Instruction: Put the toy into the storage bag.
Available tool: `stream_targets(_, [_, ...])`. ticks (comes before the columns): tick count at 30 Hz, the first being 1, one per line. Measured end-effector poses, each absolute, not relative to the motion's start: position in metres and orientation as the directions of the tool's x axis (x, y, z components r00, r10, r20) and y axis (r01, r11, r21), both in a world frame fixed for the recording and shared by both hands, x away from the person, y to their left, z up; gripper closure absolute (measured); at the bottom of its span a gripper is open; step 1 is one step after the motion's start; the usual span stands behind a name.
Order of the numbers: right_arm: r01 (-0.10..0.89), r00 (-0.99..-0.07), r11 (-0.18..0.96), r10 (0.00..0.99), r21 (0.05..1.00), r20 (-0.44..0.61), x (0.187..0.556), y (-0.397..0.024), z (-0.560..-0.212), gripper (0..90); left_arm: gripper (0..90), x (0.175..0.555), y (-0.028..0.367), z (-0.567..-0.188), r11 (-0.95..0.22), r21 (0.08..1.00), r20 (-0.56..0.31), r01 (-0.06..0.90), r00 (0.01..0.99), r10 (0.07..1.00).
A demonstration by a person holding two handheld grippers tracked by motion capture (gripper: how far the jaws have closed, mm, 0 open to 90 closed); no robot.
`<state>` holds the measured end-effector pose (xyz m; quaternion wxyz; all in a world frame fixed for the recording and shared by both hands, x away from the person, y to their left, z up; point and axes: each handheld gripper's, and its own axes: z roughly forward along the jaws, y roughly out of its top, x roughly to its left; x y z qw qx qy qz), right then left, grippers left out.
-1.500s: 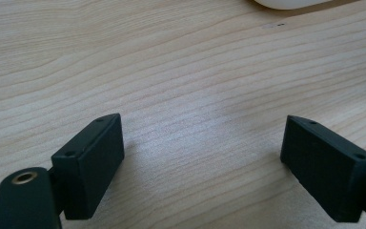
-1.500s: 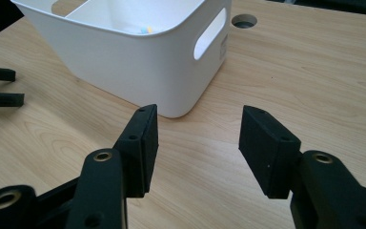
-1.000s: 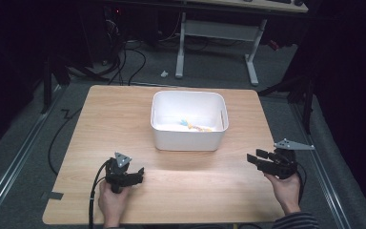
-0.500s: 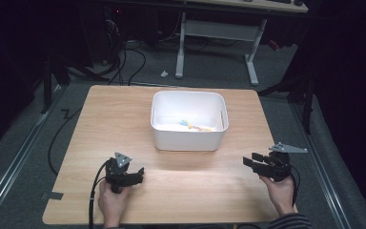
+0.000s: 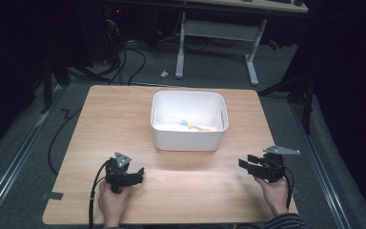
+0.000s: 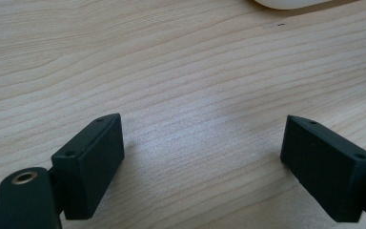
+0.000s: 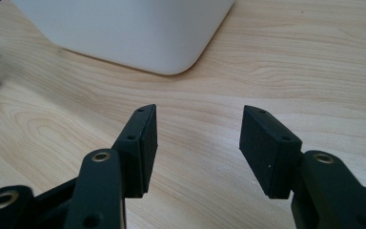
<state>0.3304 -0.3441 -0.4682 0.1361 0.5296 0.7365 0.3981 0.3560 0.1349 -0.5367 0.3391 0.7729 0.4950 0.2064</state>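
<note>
Right tool [image 5: 249,162] has drifted inward and down toward your side since a second ago; it now sits low over the bench [image 5: 100,124], near the front right corner of the white bin [image 5: 188,138], pointing left. Its jaws are spread, nothing between them. Left tool [image 5: 136,175] hasn't moved: parked at the near left of the bench, jaws wide apart, also empty, well apart from the bin. The bin stands mid-bench with small coloured items [image 5: 193,125] on its floor; too small to identify. My read: your right hand is lining up on the bin, no contact yet. The grab hasn't started.
</note>
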Motion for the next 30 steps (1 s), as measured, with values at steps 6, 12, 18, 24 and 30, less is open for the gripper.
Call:
stream_targets(6, [0.681,-0.4,0.124,0.889,0.722,0.224,0.332,-0.34,-0.474,47.8,15.0,0.356,0.135,-0.537,-0.28,0.729,-0.017,0.625,0.425,0.905])
stream_targets(12, [0.68,-0.401,0.128,0.889,0.722,0.22,0.334,-0.338,-0.481,47.2,15.0,0.356,0.135,-0.537,-0.28,0.729,-0.017,0.625,0.425,0.905])
stream_targets(18, [0.686,-0.392,0.14,0.898,0.714,0.201,0.336,-0.329,-0.491,47.2,15.0,0.356,0.135,-0.537,-0.28,0.729,-0.017,0.625,0.425,0.905])
stream_targets(24, [0.687,-0.395,0.156,0.9,0.71,0.186,0.339,-0.324,-0.499,47.2,15.0,0.356,0.135,-0.537,-0.28,0.729,-0.017,0.625,0.425,0.905])
stream_targets(30, [0.681,-0.404,0.179,0.901,0.71,0.16,0.341,-0.32,-0.505,46.9,15.0,0.356,0.135,-0.537,-0.28,0.729,-0.017,0.625,0.425,0.905])
